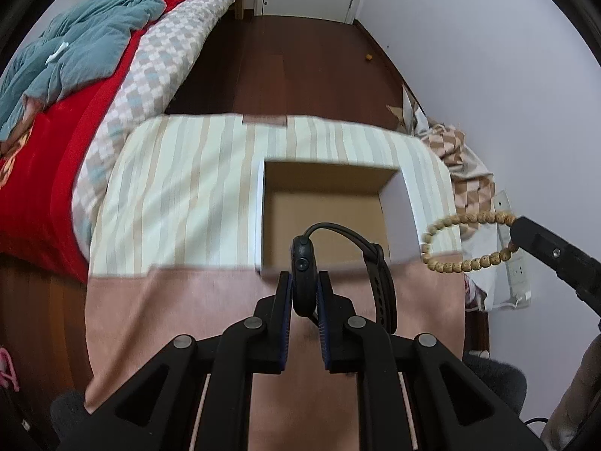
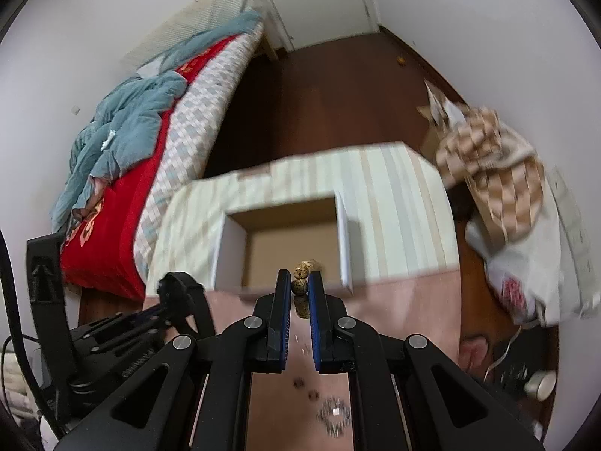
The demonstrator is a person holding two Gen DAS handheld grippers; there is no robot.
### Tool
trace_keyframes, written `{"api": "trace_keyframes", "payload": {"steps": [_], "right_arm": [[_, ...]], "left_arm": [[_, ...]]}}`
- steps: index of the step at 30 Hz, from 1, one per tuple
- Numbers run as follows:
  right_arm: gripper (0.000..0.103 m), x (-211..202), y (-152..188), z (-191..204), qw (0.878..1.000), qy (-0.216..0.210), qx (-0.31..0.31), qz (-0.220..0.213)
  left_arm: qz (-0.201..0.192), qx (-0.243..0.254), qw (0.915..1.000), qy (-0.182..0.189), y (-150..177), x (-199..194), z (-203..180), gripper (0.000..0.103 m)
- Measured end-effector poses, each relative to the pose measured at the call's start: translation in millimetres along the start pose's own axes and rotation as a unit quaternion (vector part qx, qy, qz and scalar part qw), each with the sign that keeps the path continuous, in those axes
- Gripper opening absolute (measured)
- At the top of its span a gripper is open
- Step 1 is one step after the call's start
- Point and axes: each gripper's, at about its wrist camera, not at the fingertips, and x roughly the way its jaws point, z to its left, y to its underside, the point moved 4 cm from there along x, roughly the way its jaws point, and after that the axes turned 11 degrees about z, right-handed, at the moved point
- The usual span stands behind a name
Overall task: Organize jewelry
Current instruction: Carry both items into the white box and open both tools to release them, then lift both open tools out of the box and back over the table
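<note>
1. Bedroom floor (image 1: 300, 67) of dark wood lies beyond a cloth-covered counter (image 1: 180, 195), striped cream at the far part, pink nearer.
2. Left gripper (image 1: 304, 285) has its fingers clenched on a black watch (image 1: 302, 263), held on edge above the near rim of an open cardboard box (image 1: 326, 203); its strap (image 1: 379, 263) loops to the right.
3. Right gripper (image 2: 299, 285) has its fingers pinching a beaded bracelet (image 2: 300, 286) just before the same box (image 2: 289, 244); only three or so beads show here, while the left view shows the whole ring (image 1: 465, 240).
4. Blurred silvery jewelry (image 2: 334, 415) and two dark specks (image 2: 306, 389) lie on the pink cloth, seen only from the right wrist.
5. Beside the counter stands a bed (image 1: 112, 86) with a red cover.
</note>
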Motion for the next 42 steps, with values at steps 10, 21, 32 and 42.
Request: {"api": "trace_keyframes", "payload": {"steps": [10,21,32,42], "right_arm": [[0.009,85,-64,6,0.997,0.034,-0.021,0.065],[0.011,125,-80,-1,0.993,-0.003,-0.024,0.112],[0.073,108,-57,-15,0.992,0.071,-0.028,0.102],[0.103,109,-29,-18,0.986,0.144,-0.034,0.081]], "left_arm": [[0.058,0.0,0.9983,-0.006,-67,69,12,0.01],[0.102,0.002,0.9948,0.007,-91,92,2,0.041],[0.037,-0.007,0.9976,-0.057,-83,54,15,0.102],[-0.001,-0.01,0.9929,-0.118,-49,42,28,0.103]]}}
